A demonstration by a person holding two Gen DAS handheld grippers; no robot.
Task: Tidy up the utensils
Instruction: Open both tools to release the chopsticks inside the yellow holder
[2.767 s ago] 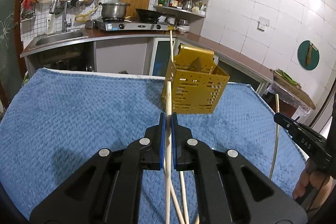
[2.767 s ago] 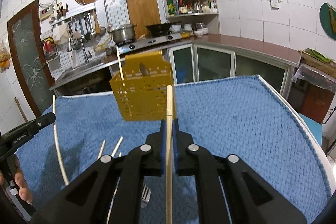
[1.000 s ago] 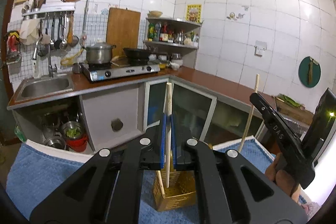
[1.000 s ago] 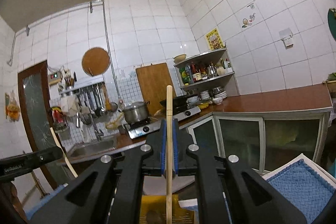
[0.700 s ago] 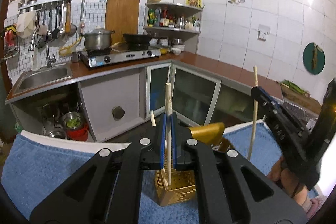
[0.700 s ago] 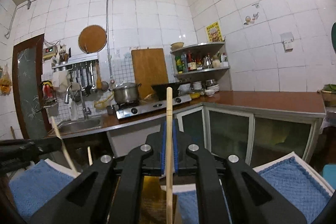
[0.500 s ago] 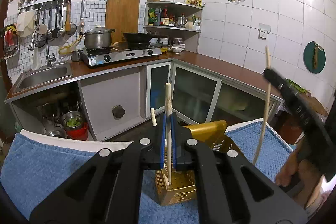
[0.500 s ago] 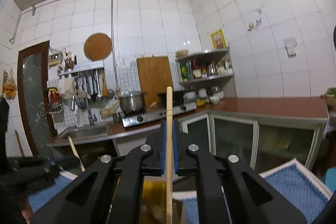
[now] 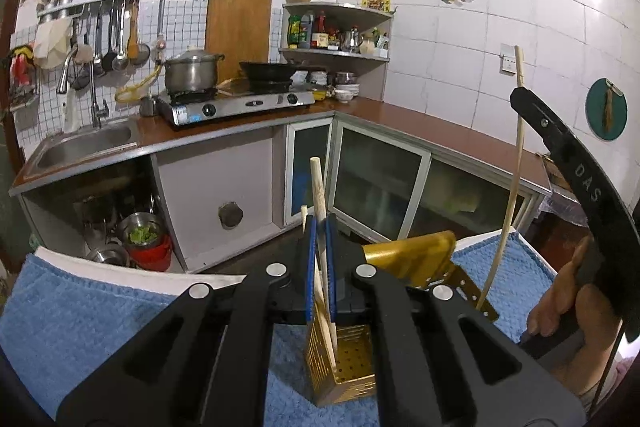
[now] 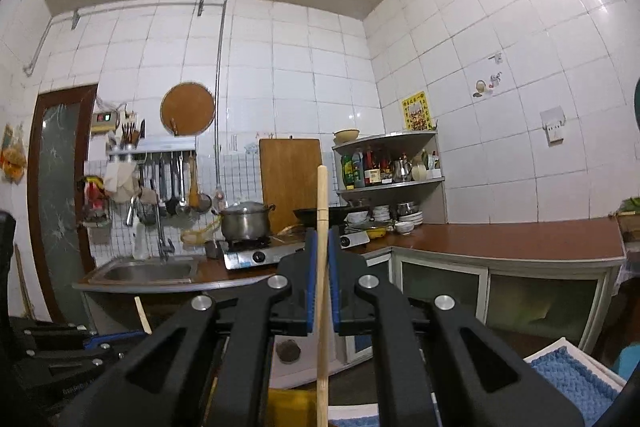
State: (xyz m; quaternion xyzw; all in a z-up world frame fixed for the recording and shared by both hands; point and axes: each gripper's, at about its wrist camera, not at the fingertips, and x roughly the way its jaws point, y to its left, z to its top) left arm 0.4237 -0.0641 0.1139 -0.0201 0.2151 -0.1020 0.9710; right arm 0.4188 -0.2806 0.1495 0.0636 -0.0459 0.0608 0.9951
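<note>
My left gripper [image 9: 319, 231] is shut on a wooden chopstick [image 9: 318, 193] that stands upright, its lower end down inside the yellow perforated utensil holder [image 9: 352, 367]. A second chopstick [image 9: 304, 217] stands in the holder just left of it. My right gripper [image 10: 321, 247] is shut on another wooden chopstick [image 10: 322, 267], held upright above the holder [image 10: 290, 407]. In the left wrist view the right gripper's body [image 9: 568, 163] shows at the right, with its chopstick [image 9: 508, 195] reaching down to the holder's right edge.
The holder stands on a blue towel [image 9: 80, 315] over the table. Behind are a kitchen counter [image 9: 420, 131] with a sink [image 9: 84, 143], a gas stove with a pot [image 9: 192, 71], and a corner shelf of bottles [image 9: 336, 35].
Both grippers rose from low over the towel and turned their chopsticks upright. The left chopstick has gone down into the holder; the right gripper has tilted further upward.
</note>
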